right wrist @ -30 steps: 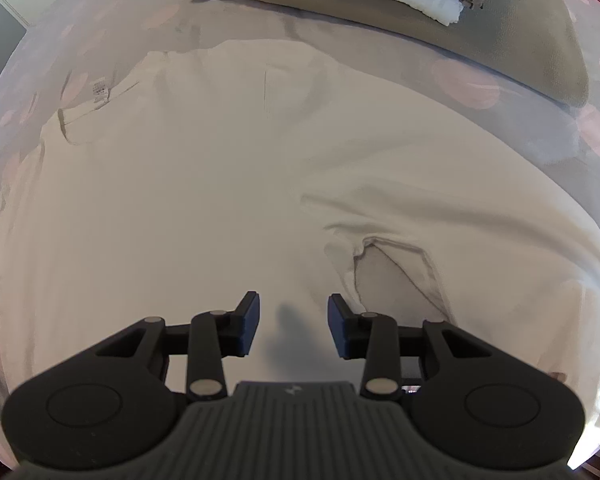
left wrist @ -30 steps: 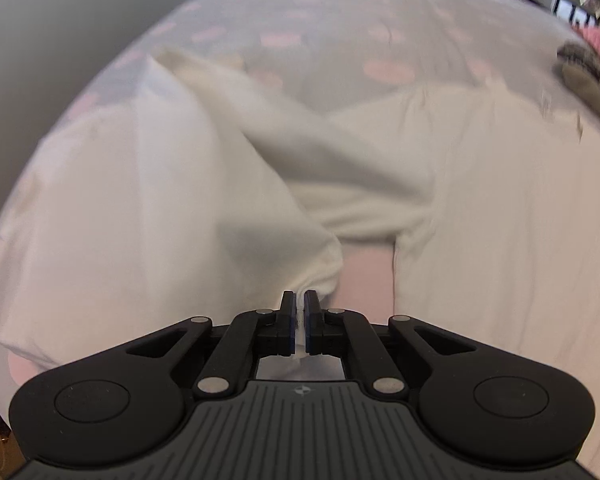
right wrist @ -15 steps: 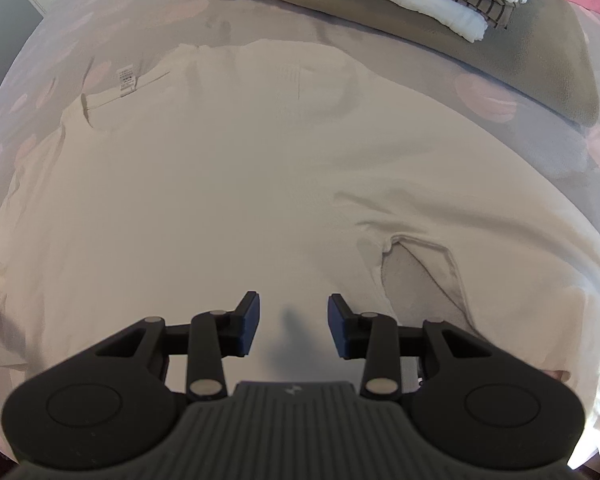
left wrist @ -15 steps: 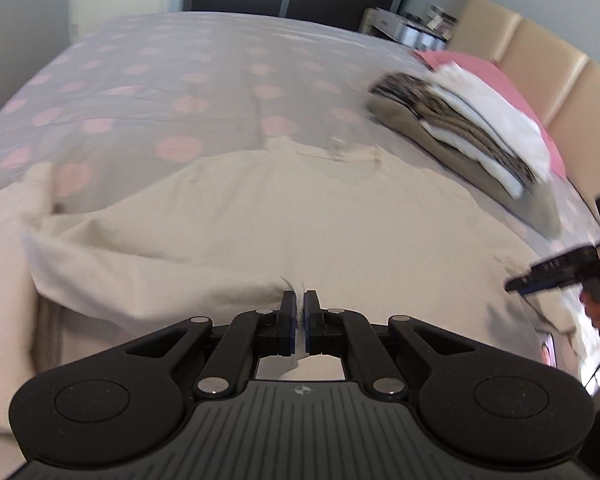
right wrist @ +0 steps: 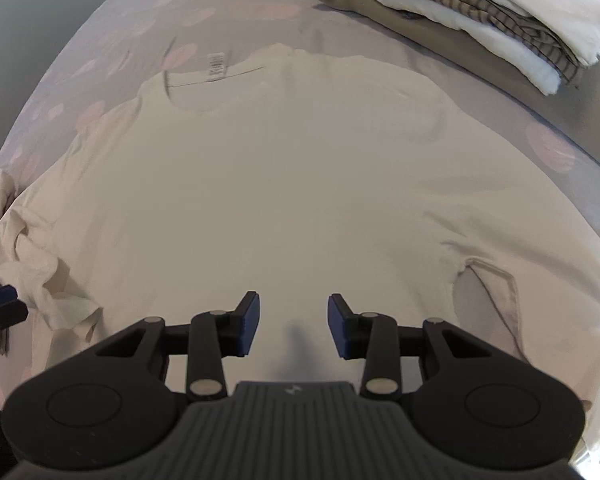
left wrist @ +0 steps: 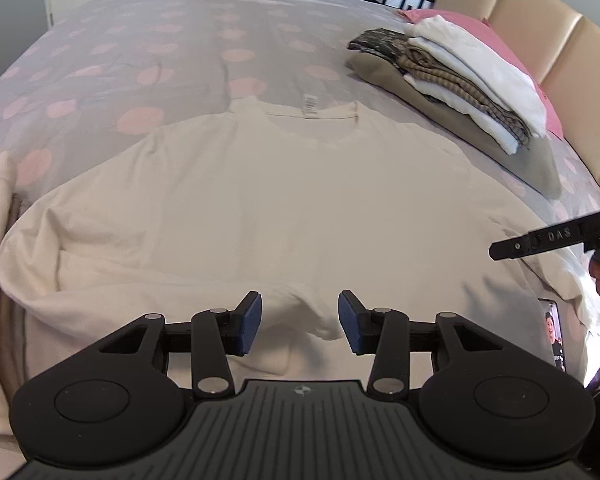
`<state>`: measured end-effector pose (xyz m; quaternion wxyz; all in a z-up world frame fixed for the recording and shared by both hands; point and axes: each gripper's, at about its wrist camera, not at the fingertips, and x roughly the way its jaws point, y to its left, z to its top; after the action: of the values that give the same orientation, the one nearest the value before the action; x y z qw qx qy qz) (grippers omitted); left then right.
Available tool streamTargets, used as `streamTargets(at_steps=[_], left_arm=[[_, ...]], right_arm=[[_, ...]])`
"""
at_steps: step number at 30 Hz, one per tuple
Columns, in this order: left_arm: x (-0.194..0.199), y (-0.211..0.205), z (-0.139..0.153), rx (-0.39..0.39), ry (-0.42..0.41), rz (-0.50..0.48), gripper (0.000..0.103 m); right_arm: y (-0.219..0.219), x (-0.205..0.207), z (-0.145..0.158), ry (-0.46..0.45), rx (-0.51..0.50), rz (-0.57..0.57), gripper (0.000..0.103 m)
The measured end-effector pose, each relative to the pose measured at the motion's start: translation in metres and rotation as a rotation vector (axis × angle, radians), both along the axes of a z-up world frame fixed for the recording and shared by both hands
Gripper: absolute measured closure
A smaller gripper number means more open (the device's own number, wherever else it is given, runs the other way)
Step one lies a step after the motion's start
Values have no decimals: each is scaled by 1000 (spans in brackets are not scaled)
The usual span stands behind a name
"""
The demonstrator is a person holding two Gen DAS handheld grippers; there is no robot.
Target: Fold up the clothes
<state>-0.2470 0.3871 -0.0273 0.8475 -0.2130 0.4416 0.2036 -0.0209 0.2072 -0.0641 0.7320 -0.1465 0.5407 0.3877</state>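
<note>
— Left wrist view first: is any writing showing?

— The right gripper [left wrist: 512, 248] is reaching in from the right edge, and its black finger is carrying the raised letters "DAS". A white label [left wrist: 309, 105] is sticking up at the collar of the cream shirt [left wrist: 284, 208]; its print is too small to read.

— Where is the shirt lying?

— It is lying spread on the bedspread [left wrist: 140, 40], grey with pink dots, collar away from the cameras. Its left sleeve is lying folded over the body, and the sleeve end is sitting between the blue pads of the left gripper [left wrist: 300, 322], whose jaws are opening; the pads are not pressing on the cloth.

— And the right gripper in its own view?

— The right gripper [right wrist: 293, 328] is hovering over the shirt's lower part with its jaws apart and nothing between them.

— What else is sitting around?

— A stack of folded clothes [left wrist: 456, 76] is resting beyond the shirt's right shoulder, near a beige headboard [left wrist: 540, 32]. A phone [left wrist: 554, 332] with a lit screen is lying at the shirt's right edge.
</note>
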Motion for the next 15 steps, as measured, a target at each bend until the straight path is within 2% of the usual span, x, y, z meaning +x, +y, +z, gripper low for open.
streamTargets(at_steps=[4, 5, 8, 12, 15], left_arm=[[-12, 10, 4, 4, 11, 25, 66], [-16, 12, 5, 5, 16, 28, 70], [-26, 17, 5, 15, 47, 46, 71], [-38, 23, -6, 23, 120, 73, 72], [-47, 29, -21, 26, 180, 98, 72]], right_arm=[[16, -30, 9, -33, 55, 132, 63], [20, -39, 12, -41, 70, 172, 64], [31, -67, 18, -47, 104, 296, 75], [49, -98, 17, -15, 116, 427, 83], [64, -122, 15, 6, 129, 520, 83]])
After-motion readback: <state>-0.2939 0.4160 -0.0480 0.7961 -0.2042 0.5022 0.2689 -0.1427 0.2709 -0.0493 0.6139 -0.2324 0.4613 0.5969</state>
